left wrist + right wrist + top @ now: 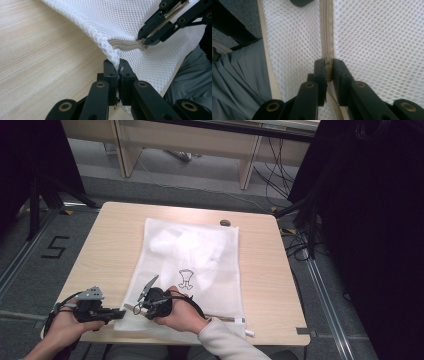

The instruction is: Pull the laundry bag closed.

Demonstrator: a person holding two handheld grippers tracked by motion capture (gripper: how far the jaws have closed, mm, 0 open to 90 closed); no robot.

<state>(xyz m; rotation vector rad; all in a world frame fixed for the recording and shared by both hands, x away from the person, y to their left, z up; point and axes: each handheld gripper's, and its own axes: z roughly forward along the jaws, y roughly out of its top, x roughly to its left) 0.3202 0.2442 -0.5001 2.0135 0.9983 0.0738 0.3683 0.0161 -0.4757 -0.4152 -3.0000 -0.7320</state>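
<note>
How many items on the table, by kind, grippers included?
White mesh laundry bag: 1
Small dark round object near the far edge, too small to identify: 1
Handheld grippers, left gripper and right gripper: 2
Total: 4

A mesh laundry bag (190, 270) lies flat on the surface (110, 245), roughly at its middle, with a bundle of cloth (185, 245) inside its far half. The bag's zipper (327, 30) runs along the near edge. The left claw (119, 312) sits at the bag's near left corner, the right claw (134, 308) just beside it on the zipper pull (328, 68). A small disc (225, 223) rests behind the bag's far right corner.
</note>
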